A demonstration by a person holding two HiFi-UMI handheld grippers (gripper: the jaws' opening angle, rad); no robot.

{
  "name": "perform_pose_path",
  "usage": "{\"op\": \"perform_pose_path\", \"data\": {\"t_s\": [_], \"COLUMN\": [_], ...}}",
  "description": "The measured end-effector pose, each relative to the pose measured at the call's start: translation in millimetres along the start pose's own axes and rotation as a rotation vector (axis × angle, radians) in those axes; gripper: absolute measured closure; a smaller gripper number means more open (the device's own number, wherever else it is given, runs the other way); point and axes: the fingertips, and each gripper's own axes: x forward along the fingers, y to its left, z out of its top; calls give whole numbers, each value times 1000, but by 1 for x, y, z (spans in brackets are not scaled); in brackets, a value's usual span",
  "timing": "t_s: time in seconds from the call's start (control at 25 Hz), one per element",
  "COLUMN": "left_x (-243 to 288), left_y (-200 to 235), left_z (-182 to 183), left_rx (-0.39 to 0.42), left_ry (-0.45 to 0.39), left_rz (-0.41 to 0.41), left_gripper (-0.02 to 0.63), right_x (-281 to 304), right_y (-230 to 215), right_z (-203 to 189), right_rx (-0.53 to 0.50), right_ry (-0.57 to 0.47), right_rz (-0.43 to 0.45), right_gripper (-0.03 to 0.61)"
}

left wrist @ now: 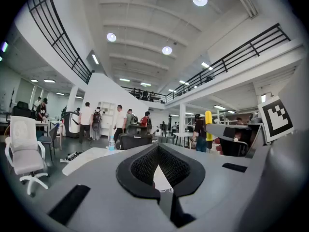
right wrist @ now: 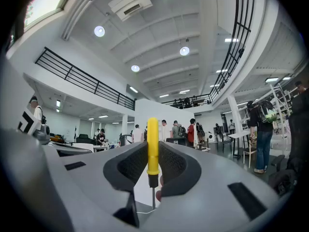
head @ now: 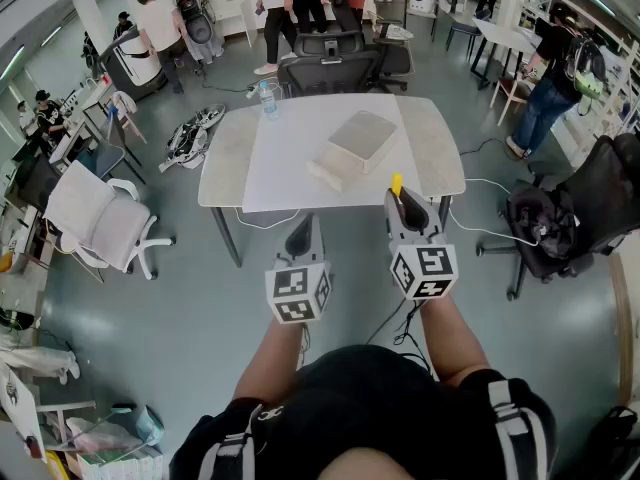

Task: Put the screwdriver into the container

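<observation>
The yellow-handled screwdriver (right wrist: pixel 152 146) stands upright between the pads of my right gripper (right wrist: pixel 152 154), its thin shaft pointing down. In the head view its yellow tip (head: pixel 397 185) sticks up from the right gripper (head: pixel 404 206), just short of the table's near edge. It also shows in the left gripper view as a yellow handle (left wrist: pixel 208 123). The container, a flat grey-beige box (head: pixel 361 137) with a lighter piece (head: pixel 329 175) against its near side, lies on the white sheet (head: pixel 285 158). My left gripper (head: pixel 300 236) (left wrist: pixel 158 151) is held level beside the right one, jaws together and empty.
The pale table (head: pixel 437 153) carries a water bottle (head: pixel 267 96) at its far left corner. Black office chairs (head: pixel 335 63) stand behind it, a white chair (head: pixel 100 223) to the left, a black chair (head: pixel 590 208) with a bag to the right. Several people stand at the back.
</observation>
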Motion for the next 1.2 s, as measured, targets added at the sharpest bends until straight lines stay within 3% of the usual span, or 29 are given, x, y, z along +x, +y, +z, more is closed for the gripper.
{"op": "perform_pose_path", "data": {"t_s": [0.6,1.2], "left_x": [15,41], "left_y": [-31,-78], "left_z": [0,-16], "left_rx": [-6,-26], "left_ry": [4,3], "left_rz": [-24,10], "left_gripper": [611,611], "right_x": [-8,-17], "right_y": [-21,-65], "right_z": [-7,-19], "right_rx": [18,-9], "right_ry": [5,11], "right_rz": [19,78], "right_gripper": [512,511]}}
